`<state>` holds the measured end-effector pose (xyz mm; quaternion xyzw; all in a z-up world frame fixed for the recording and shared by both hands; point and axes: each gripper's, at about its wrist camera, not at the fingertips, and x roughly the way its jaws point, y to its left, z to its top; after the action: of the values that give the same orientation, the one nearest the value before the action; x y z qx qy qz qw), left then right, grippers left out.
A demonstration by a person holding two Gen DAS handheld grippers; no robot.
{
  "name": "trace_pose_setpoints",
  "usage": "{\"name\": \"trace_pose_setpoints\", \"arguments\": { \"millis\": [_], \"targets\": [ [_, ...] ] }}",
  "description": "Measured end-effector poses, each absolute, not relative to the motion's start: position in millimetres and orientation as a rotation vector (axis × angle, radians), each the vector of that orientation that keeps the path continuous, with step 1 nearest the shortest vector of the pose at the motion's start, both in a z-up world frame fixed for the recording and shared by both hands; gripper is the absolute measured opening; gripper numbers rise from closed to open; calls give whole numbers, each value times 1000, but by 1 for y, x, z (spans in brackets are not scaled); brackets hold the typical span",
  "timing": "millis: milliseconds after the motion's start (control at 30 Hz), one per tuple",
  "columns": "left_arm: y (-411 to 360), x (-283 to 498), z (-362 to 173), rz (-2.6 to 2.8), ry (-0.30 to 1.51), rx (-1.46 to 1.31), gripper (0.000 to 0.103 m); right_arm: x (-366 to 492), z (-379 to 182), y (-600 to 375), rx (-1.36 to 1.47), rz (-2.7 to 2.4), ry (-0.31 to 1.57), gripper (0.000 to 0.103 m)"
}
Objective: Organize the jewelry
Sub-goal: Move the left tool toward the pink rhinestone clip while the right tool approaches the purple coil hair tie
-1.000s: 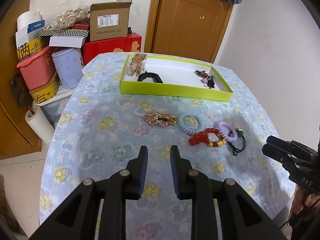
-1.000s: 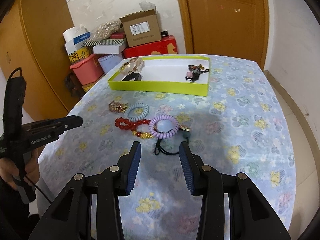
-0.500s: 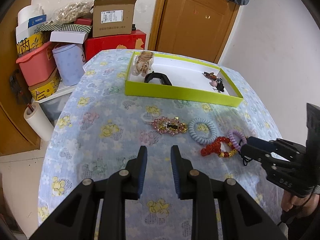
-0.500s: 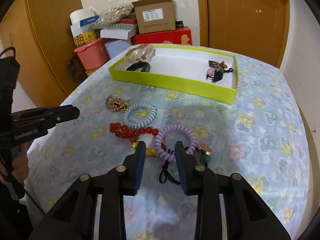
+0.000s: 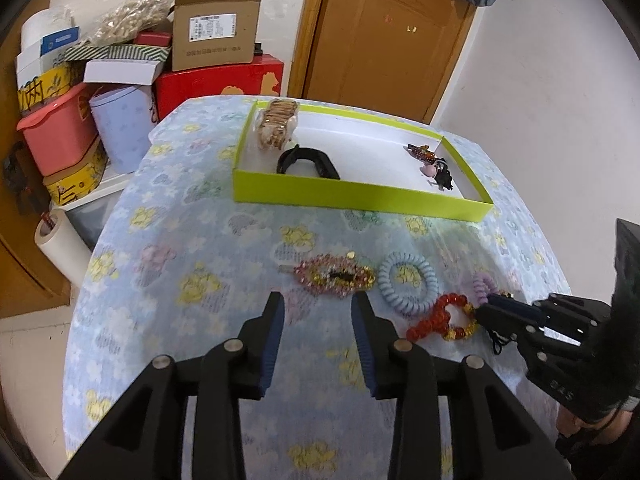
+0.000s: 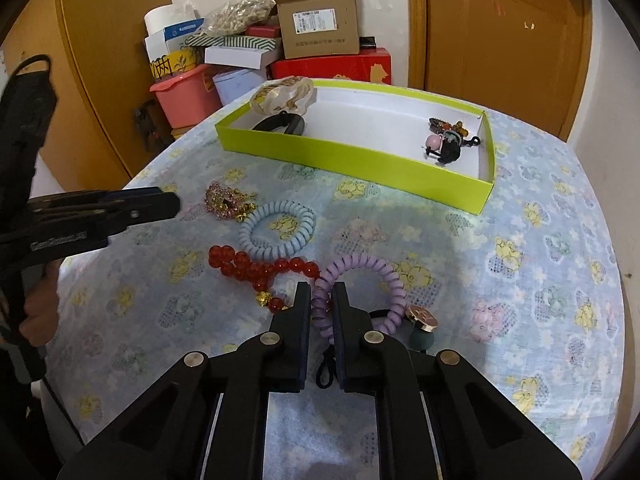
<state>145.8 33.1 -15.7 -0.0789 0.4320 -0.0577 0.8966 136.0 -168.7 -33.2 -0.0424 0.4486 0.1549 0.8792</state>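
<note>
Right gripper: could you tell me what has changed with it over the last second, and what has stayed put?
The right gripper moved forward and down to the purple coil hair tie and narrowed its jaws around the near side of the coil. The left gripper opened wider and came closer to the sparkly hair clip. The red bead bracelet, the blue coil hair tie and the green tray stayed where they were.

Tablecloth: pale blue w/ yellow, pink & white flower print. Tray: lime-green walls, white inside, upper centre. Coil hair tie: lilac, centre. Second coil tie: light blue. Bead bracelet: red w/ gold beads. Brooch: pink & gold. Both grippers' bodies black, pads dark blue. Door upper right: orange-brown.
</note>
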Motion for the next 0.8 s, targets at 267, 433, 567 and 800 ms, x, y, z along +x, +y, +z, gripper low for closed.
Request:
{"name": "trace_pose_setpoints", "arguments": {
  "millis": [267, 433, 567, 800],
  "targets": [
    [39, 183, -20, -184, 871, -148, 43, 131, -20, -176, -54, 320, 904, 10],
    [40, 198, -27, -268, 887, -168, 43, 129, -19, -178, -50, 318, 905, 10],
    [34, 188, -27, -338, 884, -150, 43, 128, -21, -182, -40, 311, 912, 10],
    [28, 160, -29, -393, 896, -93, 43, 121, -21, -186, -23, 308, 916, 10]
  ]
}}
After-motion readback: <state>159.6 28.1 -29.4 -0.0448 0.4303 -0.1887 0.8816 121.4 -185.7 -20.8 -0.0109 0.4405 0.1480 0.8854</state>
